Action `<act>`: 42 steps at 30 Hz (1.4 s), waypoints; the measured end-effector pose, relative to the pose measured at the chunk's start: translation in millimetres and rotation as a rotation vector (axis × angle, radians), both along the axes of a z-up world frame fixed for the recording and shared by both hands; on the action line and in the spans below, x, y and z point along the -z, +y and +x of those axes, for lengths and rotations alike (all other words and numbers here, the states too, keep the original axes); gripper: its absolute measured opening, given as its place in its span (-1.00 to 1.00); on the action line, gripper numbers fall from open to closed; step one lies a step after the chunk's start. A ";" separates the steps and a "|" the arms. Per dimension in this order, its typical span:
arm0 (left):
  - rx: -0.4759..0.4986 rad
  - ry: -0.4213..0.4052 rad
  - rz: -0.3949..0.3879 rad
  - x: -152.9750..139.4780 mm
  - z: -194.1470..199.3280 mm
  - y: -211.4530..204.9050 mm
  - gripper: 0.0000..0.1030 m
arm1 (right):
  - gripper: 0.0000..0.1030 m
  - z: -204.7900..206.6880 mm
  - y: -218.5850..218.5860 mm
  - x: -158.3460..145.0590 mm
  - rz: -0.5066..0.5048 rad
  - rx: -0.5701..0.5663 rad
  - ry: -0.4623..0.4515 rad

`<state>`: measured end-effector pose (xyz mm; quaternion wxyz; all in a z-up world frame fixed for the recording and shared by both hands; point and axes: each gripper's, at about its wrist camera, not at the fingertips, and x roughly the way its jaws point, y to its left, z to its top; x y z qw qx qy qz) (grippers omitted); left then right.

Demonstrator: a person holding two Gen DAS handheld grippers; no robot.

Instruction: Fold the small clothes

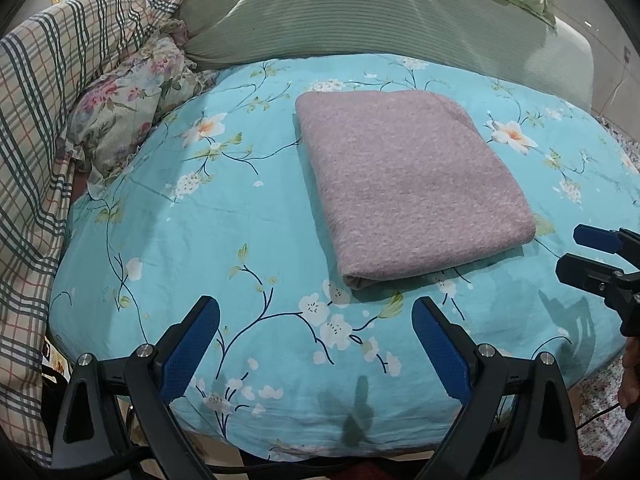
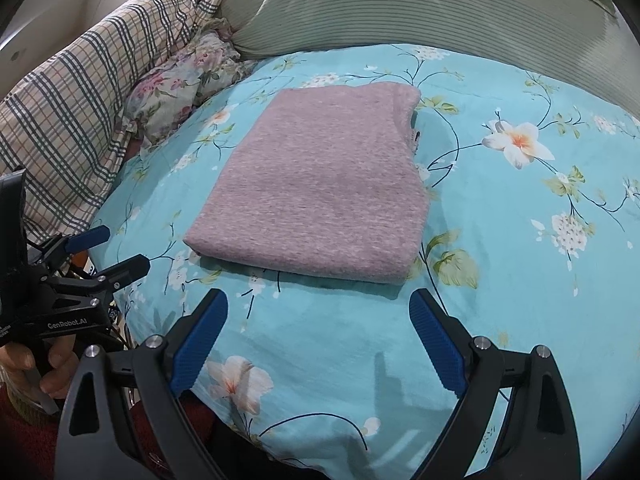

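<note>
Hovering spread wide and empty, left claw (image 1: 316, 312) and right claw (image 2: 318, 306) flank the folded mauve garment (image 1: 408, 184).

Folded mauve garment (image 1: 408, 184) on floral bed (image 1: 168, 248)

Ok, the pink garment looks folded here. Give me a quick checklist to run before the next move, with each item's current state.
1. Left gripper open and empty: ok.
2. Right gripper open and empty: ok.
3. Pink garment lying flat in a compact rectangle on the floral sheet: ok.
4. Both grippers clear of the garment: ok.
5. Garment's right edge tidy: not ok, a bit of inner fabric pokes out.
6. More clothes waiting to be folded: cannot tell.
</note>
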<state>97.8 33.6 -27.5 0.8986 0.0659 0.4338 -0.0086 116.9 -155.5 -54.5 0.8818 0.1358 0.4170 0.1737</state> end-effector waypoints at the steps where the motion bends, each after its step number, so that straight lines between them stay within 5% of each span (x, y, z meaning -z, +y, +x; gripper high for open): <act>1: 0.000 -0.003 -0.001 -0.8 -0.4 -0.5 0.89 | 0.79 -0.3 0.3 -0.4 -0.001 0.000 -0.001; 42: -0.003 -0.005 -0.010 -2.2 -4.6 -1.0 0.89 | 0.80 -4.2 6.7 0.2 0.008 -0.004 0.011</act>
